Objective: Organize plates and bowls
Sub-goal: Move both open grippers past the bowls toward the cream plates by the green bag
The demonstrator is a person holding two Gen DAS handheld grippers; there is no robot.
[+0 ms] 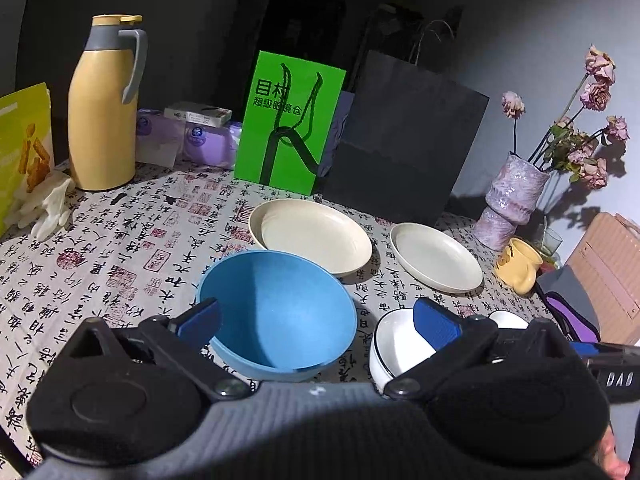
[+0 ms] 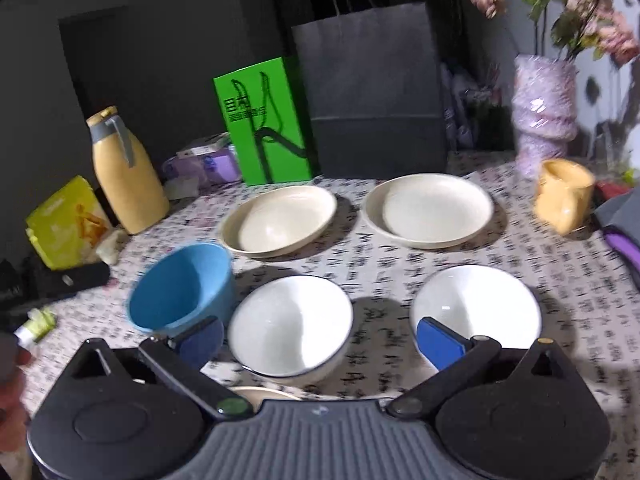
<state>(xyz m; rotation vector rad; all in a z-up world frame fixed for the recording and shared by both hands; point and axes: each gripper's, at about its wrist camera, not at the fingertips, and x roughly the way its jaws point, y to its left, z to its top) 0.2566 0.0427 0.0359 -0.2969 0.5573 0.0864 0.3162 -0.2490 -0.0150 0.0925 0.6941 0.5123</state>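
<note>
1. Plates and bowls sit on a tabletop [image 2: 400, 264] that wears a cloth with black writing on it.
2. Two cream plates lie side by side near the back. One plate [image 2: 280, 220] is on the left and the other plate [image 2: 429, 210] is on the right, with a small gap between them.
3. A blue bowl [image 1: 276, 316] is tilted, with its open side leaning toward the left camera. In the right view the blue bowl [image 2: 182, 286] sits just beside a white bowl.
4. The left tongs [image 1: 318, 322] are open wide. One blue pad [image 1: 198, 320] is right at the rim of the blue bowl, but I cannot tell if it touches. The other pad [image 1: 438, 328] is over a white bowl [image 1: 394, 340]. The tongs hold nothing.
5. The right tongs [image 2: 322, 338] are open wide too and hold nothing. A white bowl [image 2: 292, 330] sits between the two pads. A second white bowl [image 2: 476, 308] is to its right, partly behind the right pad [image 2: 442, 338].
6. A yellow jug [image 1: 106, 108] stands at the back left, next to a yellow snack bag [image 1: 24, 148] and a white glove [image 1: 50, 208].
7. A green bag [image 1: 290, 122] and a black paper bag [image 1: 404, 136] stand behind the plates.
8. A purple vase [image 1: 514, 200] with dried pink flowers [image 1: 592, 120] stands at the back right. A yellow mug [image 1: 518, 266] lies on its side near the vase.
9. The right view is a bit blurry.
</note>
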